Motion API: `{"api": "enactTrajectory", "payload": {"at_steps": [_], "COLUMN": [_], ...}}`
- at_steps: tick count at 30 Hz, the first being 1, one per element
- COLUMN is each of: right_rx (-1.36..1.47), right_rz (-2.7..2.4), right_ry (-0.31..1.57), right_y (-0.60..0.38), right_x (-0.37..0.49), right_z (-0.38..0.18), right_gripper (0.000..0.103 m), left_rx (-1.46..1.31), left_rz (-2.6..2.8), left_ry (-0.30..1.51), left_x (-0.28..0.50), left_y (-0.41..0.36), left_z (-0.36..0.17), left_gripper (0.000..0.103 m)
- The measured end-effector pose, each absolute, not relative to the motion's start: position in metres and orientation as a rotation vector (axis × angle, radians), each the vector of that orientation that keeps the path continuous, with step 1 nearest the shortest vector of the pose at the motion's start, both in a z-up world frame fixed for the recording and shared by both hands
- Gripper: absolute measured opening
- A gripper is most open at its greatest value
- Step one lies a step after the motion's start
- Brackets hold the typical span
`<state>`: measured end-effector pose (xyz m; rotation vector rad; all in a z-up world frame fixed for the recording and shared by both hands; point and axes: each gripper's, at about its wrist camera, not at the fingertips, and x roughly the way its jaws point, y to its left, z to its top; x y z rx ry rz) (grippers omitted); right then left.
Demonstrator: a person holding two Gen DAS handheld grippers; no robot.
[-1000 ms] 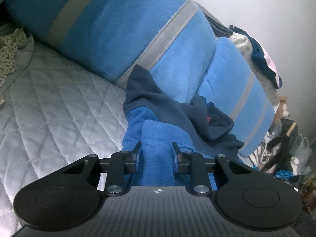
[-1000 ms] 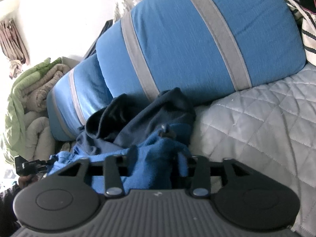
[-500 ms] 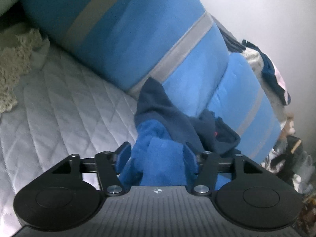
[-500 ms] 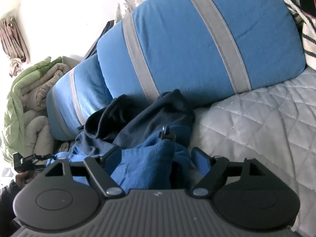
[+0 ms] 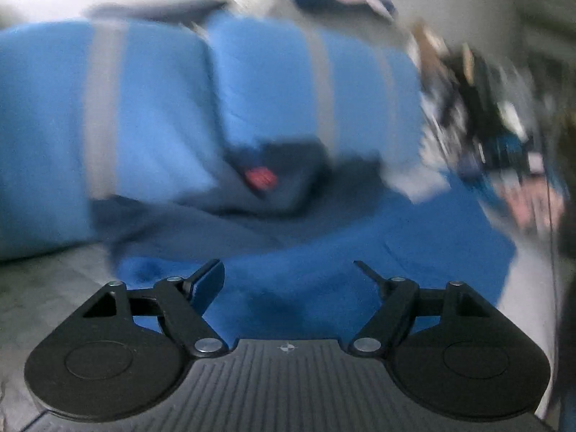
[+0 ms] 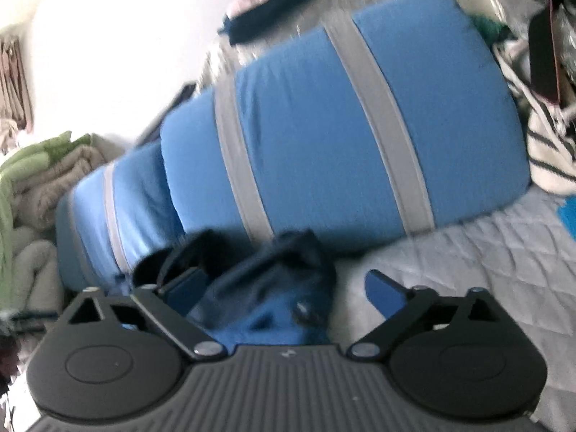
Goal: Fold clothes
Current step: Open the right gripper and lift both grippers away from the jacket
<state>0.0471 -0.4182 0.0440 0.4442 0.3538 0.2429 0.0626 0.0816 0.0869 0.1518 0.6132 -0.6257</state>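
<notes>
A fleece garment, bright blue with navy parts and a small red tag, lies on the quilted bed against the blue cushions. The left wrist view is motion-blurred. My left gripper hovers over the blue fleece, its jaws opening, with the pads clear of the cloth. In the right wrist view the same garment sits bunched low between the fingers of my right gripper. Its jaws are opening wide, and neither pad presses on the fabric.
Two blue cushions with grey stripes lean along the back of the grey quilted bedspread. Folded green and beige blankets are stacked at the left. A striped cloth and dark clutter sit at the bed's ends.
Both grippers went from shut on the blue fleece to open, letting it drop. The left gripper swung and rolled, so its view now faces the cushions level. The right one lifted slightly.
</notes>
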Motion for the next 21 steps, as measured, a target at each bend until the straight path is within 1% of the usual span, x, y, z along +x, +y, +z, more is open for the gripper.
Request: {"api": "enactTrajectory", "payload": {"at_steps": [4,8,12,13,14,15,16,17,21], "right_rx": [0.461,0.438,0.449,0.45,0.45,0.45,0.45,0.45,0.459], "right_rz": [0.282,0.308,0.311,0.303,0.296,0.287,0.278,0.269,0.229], "right_ry": [0.334,0.336,0.348,0.352,0.356,0.358,0.36,0.361,0.366], "right_y": [-0.407,-0.398,-0.398,-0.399,-0.4,-0.401,-0.403,-0.405,-0.414], "right_x": [0.045,0.041,0.042,0.043,0.044,0.045,0.045,0.045,0.045], "right_z": [0.054,0.059,0.058,0.057,0.056,0.055,0.054,0.053,0.048], "right_gripper": [0.103,0.103,0.102,0.103,0.103,0.103,0.103,0.103,0.103], "left_rx": [0.229,0.197,0.228,0.245,0.26,0.272,0.283,0.294,0.303], "left_rz": [-0.624,-0.649,-0.653,-0.666,-0.677,-0.675,-0.674,-0.672,-0.562], "left_ry": [0.727,0.776,0.855,0.865,0.866,0.833,0.8,0.767,0.633], "left_x": [0.083,0.098,0.107,0.107,0.107,0.105,0.104,0.103,0.103], "left_y": [0.056,0.055,0.046,0.044,0.042,0.041,0.04,0.039,0.034], "left_z": [0.075,0.072,0.059,0.057,0.056,0.059,0.062,0.065,0.077], "left_gripper": [0.076,0.076,0.074,0.062,0.03,0.015,0.01,0.008,0.007]}}
